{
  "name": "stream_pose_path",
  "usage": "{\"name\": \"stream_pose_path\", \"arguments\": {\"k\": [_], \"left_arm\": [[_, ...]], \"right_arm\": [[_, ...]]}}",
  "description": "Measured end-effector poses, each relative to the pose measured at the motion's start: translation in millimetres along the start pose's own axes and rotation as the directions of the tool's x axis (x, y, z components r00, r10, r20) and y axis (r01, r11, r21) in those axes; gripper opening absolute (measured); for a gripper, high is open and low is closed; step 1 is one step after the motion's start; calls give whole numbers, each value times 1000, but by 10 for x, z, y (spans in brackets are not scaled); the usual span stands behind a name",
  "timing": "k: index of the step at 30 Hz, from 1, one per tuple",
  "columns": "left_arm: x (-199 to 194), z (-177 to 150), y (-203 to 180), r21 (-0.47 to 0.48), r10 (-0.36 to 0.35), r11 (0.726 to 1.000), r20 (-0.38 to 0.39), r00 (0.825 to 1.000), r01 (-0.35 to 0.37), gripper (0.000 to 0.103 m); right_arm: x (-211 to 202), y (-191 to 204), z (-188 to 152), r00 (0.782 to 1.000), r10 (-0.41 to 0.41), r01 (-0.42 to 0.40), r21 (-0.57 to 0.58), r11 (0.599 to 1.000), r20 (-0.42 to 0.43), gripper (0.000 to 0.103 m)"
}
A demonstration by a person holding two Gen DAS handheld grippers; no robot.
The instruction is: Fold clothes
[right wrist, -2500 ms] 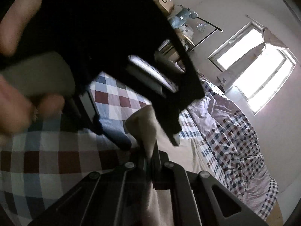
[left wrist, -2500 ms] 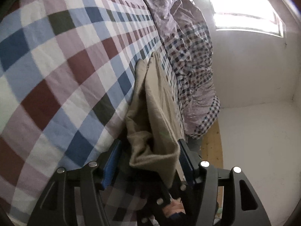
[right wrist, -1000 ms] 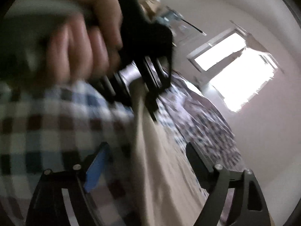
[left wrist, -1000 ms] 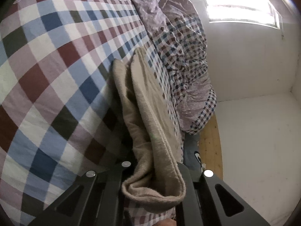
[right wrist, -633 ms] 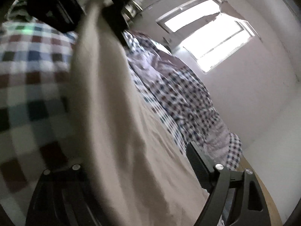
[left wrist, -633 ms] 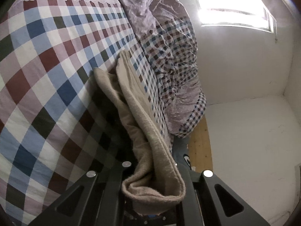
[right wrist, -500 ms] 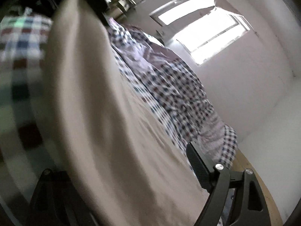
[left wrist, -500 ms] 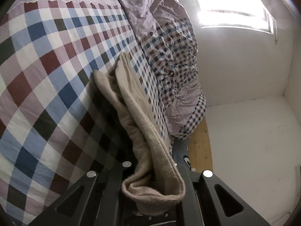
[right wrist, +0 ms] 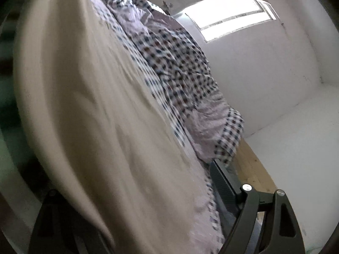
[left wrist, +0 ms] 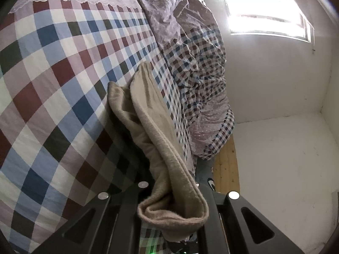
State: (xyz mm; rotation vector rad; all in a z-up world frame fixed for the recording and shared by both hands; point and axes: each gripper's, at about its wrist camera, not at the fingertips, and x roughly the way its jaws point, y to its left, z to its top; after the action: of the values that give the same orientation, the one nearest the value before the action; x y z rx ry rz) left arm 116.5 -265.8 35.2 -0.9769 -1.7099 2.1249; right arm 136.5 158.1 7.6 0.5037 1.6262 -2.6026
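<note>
The left gripper [left wrist: 171, 209] has its fingers closed on the near end of a beige garment [left wrist: 148, 114]: a rolled, doubled hem bulges out between the two black fingers and droops just over them toward the camera. From that pinched end the garment runs away from the fingers as a long, narrow band, its long axis pointing up and slightly left in the left wrist view, across the checked bed [left wrist: 53, 80]. It lies in two lengthwise folds side by side, and its far end tapers to a rounded tip near the bed's edge, just beside the crumpled checked quilt [left wrist: 197, 59] heaped along that edge. Near the gripper the cloth lifts off the bed, with shadow under it; farther out it rests on the bedspread. In the right wrist view, which is blurred, the same garment [right wrist: 89, 105] fills the left and middle as a broad sheet slanting from upper left down to lower right. The right gripper [right wrist: 137, 192] has its fingers spread wide; the right finger [right wrist: 224, 188] stands clear beside the cloth's lower edge, while the left finger is hidden behind the cloth, so whether it touches cannot be told. The quilt [right wrist: 180, 63] lies beyond the garment, with wooden floor [right wrist: 254, 169] and a white wall [right wrist: 275, 74] past the bed's end.
</note>
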Motion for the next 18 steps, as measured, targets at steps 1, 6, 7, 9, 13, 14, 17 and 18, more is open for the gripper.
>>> {"name": "stream_pose_path", "arguments": {"k": [1, 6, 7, 9, 13, 14, 17, 18], "left_arm": [[5, -1, 7, -1, 4, 1000, 1, 1000, -4, 6], [25, 0, 29, 0, 23, 1000, 7, 1000, -23, 6], [25, 2, 35, 2, 26, 1000, 7, 1000, -26, 6], [30, 4, 46, 0, 32, 999, 11, 999, -32, 6], [52, -2, 49, 4, 41, 999, 12, 999, -41, 6], [54, -3, 51, 6, 44, 999, 13, 999, -44, 6], [51, -5, 78, 4, 57, 998, 14, 998, -57, 6], [48, -7, 94, 1, 62, 998, 14, 998, -63, 6]], "right_arm": [[0, -40, -101, 1000, -10, 10, -24, 1000, 2, 87], [-55, -203, -502, 999, -40, 40, -97, 994, -3, 87], [-47, -233, -562, 999, -52, 51, -111, 993, -9, 87], [-9, -288, -672, 997, -80, 76, -130, 989, -25, 87], [39, -348, -883, 994, -100, 94, -144, 985, -36, 86], [21, -332, -895, 994, -109, 104, -154, 983, -24, 86], [-55, -243, -908, 989, -143, 145, -208, 967, 26, 84], [-81, -213, -916, 988, -147, 152, -220, 964, 38, 81]]}}
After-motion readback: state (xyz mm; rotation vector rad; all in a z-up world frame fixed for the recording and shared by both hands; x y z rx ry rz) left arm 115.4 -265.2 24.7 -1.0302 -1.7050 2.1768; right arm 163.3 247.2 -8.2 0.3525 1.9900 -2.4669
